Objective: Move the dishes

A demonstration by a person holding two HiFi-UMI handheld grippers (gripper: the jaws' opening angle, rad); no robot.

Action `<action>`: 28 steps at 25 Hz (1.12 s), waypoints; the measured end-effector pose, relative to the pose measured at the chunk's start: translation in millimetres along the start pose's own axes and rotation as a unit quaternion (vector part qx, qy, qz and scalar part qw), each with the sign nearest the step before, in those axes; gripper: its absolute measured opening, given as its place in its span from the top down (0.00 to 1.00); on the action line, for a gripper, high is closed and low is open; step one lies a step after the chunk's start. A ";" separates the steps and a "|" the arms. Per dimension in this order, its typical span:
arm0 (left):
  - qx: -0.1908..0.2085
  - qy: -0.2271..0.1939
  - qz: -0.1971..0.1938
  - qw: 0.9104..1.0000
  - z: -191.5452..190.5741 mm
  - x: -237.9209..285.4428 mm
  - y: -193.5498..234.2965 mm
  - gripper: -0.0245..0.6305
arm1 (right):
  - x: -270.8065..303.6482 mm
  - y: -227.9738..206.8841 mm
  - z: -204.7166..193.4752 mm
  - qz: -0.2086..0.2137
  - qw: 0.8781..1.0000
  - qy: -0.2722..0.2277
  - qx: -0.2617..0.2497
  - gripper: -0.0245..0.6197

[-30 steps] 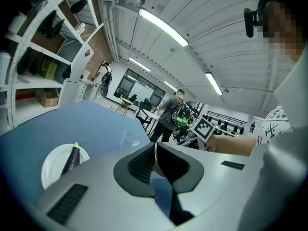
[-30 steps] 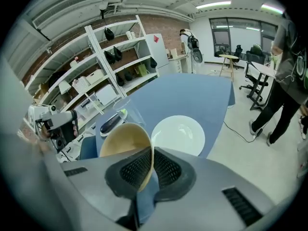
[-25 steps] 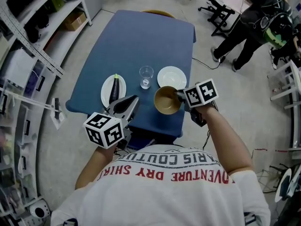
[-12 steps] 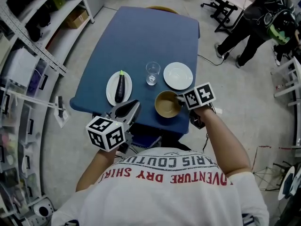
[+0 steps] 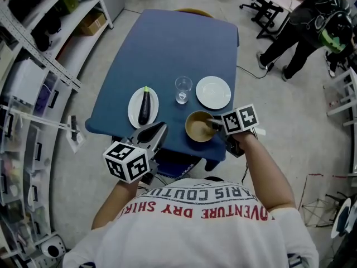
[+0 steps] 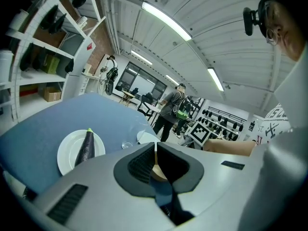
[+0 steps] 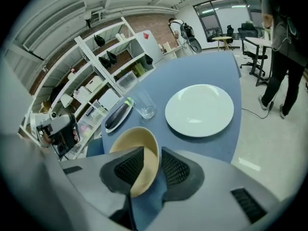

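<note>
The head view looks steeply down over the table (image 5: 167,49). Both gripper views sit close behind their jaws and share the bowl (image 7: 137,141) ahead.

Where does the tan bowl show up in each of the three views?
Head view: tan bowl low centre, at the table's near edge, right gripper on its rim.
Left gripper view: a tan sliver behind the jaws, centre.
Right gripper view: lower centre, rim clamped between the jaws.
Shared landmark: the empty white plate beside it.
</note>
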State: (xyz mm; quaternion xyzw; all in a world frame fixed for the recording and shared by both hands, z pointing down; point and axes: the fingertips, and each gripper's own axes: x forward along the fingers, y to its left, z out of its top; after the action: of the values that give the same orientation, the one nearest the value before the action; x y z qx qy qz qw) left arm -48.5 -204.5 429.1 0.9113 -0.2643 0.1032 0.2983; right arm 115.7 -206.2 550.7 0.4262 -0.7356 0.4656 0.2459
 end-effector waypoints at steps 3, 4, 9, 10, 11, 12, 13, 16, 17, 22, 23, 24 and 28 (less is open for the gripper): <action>-0.005 -0.004 0.007 1.000 -1.2 -1.1 -1.4 0.91 | -7.2 3.1 5.5 0.014 0.999 -0.036 -0.009 0.67; -0.006 -0.004 0.009 1.000 -2.0 -1.3 -3.1 0.91 | -11.1 3.2 7.6 0.014 0.999 -0.050 -0.015 0.67; 0.009 0.005 0.014 1.000 -6.0 -3.2 -26.4 0.91 | -54.3 18.5 23.2 -0.013 0.984 -0.140 -0.107 0.65; 0.013 0.005 0.015 1.000 -5.4 -4.6 -33.2 0.91 | -66.9 27.2 26.2 -0.015 0.978 -0.160 -0.130 0.65; 0.016 0.003 0.015 1.000 -4.4 -6.2 -40.7 0.91 | -79.7 37.0 28.5 -0.012 0.972 -0.180 -0.148 0.65; 0.020 0.001 0.015 1.000 -3.6 -7.9 -48.7 0.91 | -92.4 47.1 29.6 -0.005 0.966 -0.199 -0.162 0.65; 0.023 -0.001 0.015 1.000 -3.5 -9.4 -57.4 0.91 | -104.8 57.1 28.7 0.001 0.961 -0.216 -0.174 0.66; 0.035 -0.007 0.011 0.999 -4.9 -11.9 -86.0 0.91 | -141.4 82.8 16.8 0.003 0.941 -0.257 -0.222 0.75; 0.039 -0.008 0.008 0.999 -5.0 -12.6 -95.6 0.91 | -153.1 90.7 12.5 0.001 0.933 -0.271 -0.237 0.76; 0.046 -0.020 -0.008 0.999 -9.9 -25.0 -140.7 0.91 | -207.7 130.2 -14.5 0.058 0.902 -0.349 -0.246 0.89; 0.050 -0.023 -0.009 0.998 -12.1 -28.4 -149.1 0.91 | -218.4 135.2 -21.0 0.076 0.895 -0.366 -0.242 0.89; 0.053 -0.025 -0.011 0.998 -14.3 -31.7 -157.5 0.91 | -227.7 137.3 -27.5 0.091 0.891 -0.380 -0.232 0.91; 0.070 -0.038 -0.024 0.997 -19.9 -44.4 -192.4 0.91 | -252.2 135.6 -53.6 0.110 0.888 -0.402 -0.196 0.92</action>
State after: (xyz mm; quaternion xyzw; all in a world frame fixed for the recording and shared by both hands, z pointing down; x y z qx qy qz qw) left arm 18.1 -42.6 335.6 0.9392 -0.2458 0.0801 0.2261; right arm 127.8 -30.4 318.8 0.4367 -0.8897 0.1249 -0.0457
